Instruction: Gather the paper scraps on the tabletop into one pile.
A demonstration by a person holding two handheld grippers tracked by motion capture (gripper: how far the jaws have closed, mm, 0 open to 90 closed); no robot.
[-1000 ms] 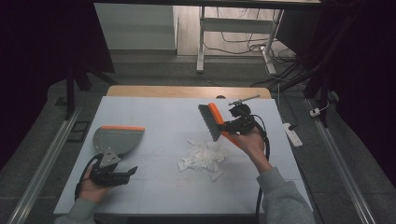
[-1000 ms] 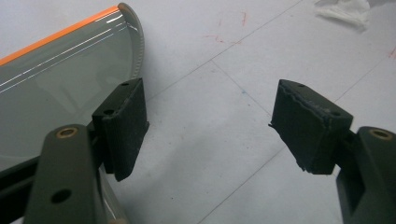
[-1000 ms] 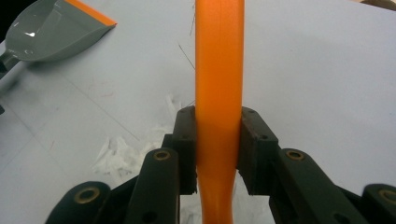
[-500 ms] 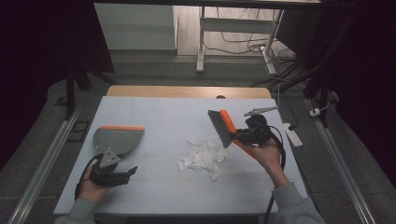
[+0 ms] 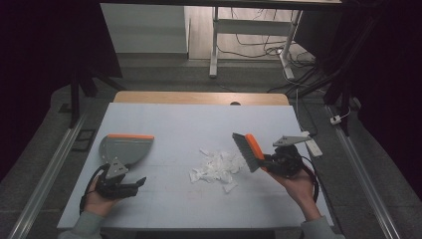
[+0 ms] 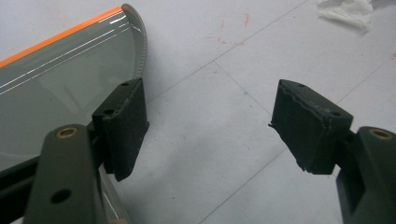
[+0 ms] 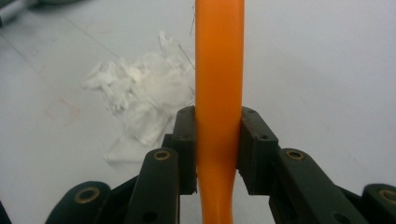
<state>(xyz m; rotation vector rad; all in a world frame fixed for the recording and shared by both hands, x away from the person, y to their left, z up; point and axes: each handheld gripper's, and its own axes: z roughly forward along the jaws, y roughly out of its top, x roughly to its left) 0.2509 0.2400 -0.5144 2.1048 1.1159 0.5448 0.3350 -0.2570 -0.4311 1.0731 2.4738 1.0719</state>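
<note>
A grey dustpan [image 5: 124,149] with an orange lip lies flat at the table's left. Just in front of it my left gripper [image 5: 139,182] rests open; in the left gripper view its jaws [image 6: 210,126] stand wide with bare table between them, the left one over the dustpan's [image 6: 60,79] edge. My right gripper [image 5: 268,162] is shut on the orange handle [image 7: 219,70] of a hand brush [image 5: 247,151], whose grey bristles point left and down. A pile of torn white paper scraps [image 5: 216,169] lies mid-table, just left of the bristles, and also shows past the handle [image 7: 140,98].
The white table top [image 5: 199,124] ends in a wooden strip at the back. A white bar-shaped object [image 5: 313,147] lies at the right edge behind my right hand. Cables trail from both grippers toward the near edge.
My right gripper has carried the brush to the right and nearer, somewhat lower, from behind the paper pile to its right side. The left gripper and dustpan have stayed put.
</note>
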